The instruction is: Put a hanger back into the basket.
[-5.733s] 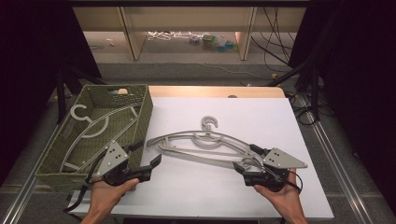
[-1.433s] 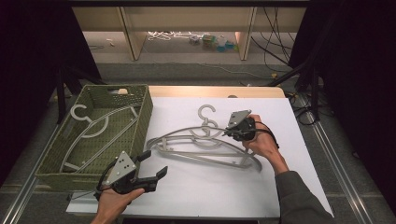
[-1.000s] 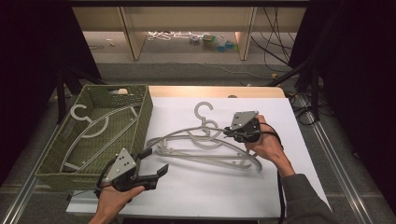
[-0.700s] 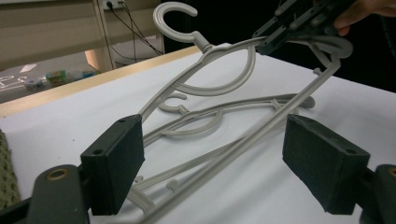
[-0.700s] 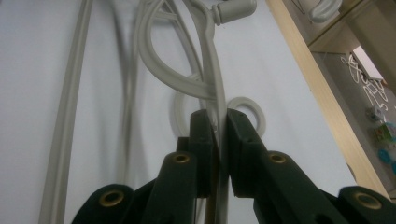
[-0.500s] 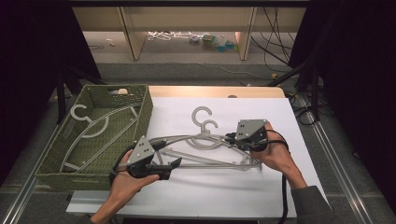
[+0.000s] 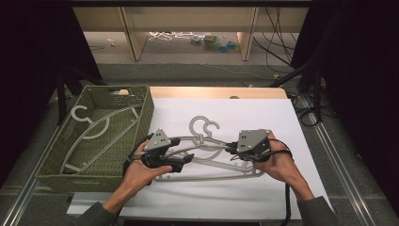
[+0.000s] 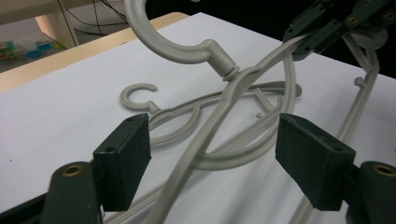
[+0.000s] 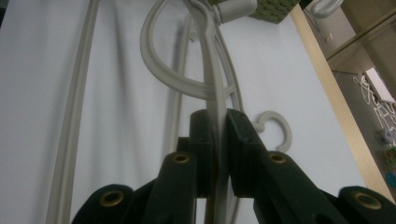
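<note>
1. My right gripper (image 7: 231, 149) was clamped tight on the upper hanger (image 8: 224, 100), its pads pinching the thin grey arm of it, as the right gripper view showed with the bar squeezed dead centre between the jaws.
2. That upper hanger was lifted off the white table (image 7: 291, 122), hook end tilted up toward 11 o'clock from my grip, over the middle of the sheet.
3. My left gripper (image 8: 212, 161) had just been closing, yet its pads were not touching anything: the hanger's left arm ran up between them with daylight on both sides.
4. A second hanger (image 8: 159, 112) lay flat on the table underneath, its small hook at 10 o'clock of the raised one, its curved bars crossing under the lifted arm.
5. The green woven basket (image 7: 141, 122) sat at 9 o'clock of my hands, with another hanger (image 7: 89, 129) already lying inside it.
6. Risk one, as I judged it: the two hangers looked interlaced, so pulling up could have dragged the lower one along and dropped it short of the basket.
7. Risk two: my left jaws were straddling near where the bars cross, so closing there might have caught both hangers at once.
8. Risk three: the right pinch was on a narrow, smooth bar, and with a one-sided hold the hanger could have swivelled and slipped out.
</note>
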Demonstrator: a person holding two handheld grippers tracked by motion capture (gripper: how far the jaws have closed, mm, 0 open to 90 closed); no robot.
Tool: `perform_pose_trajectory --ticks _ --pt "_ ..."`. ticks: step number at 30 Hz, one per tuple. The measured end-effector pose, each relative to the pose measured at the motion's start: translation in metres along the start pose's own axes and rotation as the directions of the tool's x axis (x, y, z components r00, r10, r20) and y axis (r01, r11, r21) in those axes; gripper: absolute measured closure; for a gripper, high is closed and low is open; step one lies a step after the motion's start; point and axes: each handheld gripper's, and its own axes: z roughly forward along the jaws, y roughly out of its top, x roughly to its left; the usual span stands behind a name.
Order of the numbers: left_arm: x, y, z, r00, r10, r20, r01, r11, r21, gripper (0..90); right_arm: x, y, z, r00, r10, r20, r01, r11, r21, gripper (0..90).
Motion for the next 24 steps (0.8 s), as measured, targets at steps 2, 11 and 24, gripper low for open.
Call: perform_pose_trajectory --ticks 2,11,24 --pt "0.002 0.001 0.004 0.9999 -0.009 0.008 0.009 0.9998 0.015 27.5 0.002 0.001 -0.001 0.9999 0.005 -0.012 -0.005 1.000 0.000 82.0" --pt "0.002 0.003 0.015 0.9975 0.035 0.061 -0.040 0.9965 0.074 38.6 0.005 0.005 -0.005 0.9994 -0.030 -0.017 0.030 1.000 -0.009 82.0" --pt "0.002 0.006 0.017 0.9718 0.153 0.179 -0.174 0.9792 0.104 73.4 0.007 0.010 -0.004 0.9971 -0.067 -0.037 0.066 0.997 -0.026 81.9"
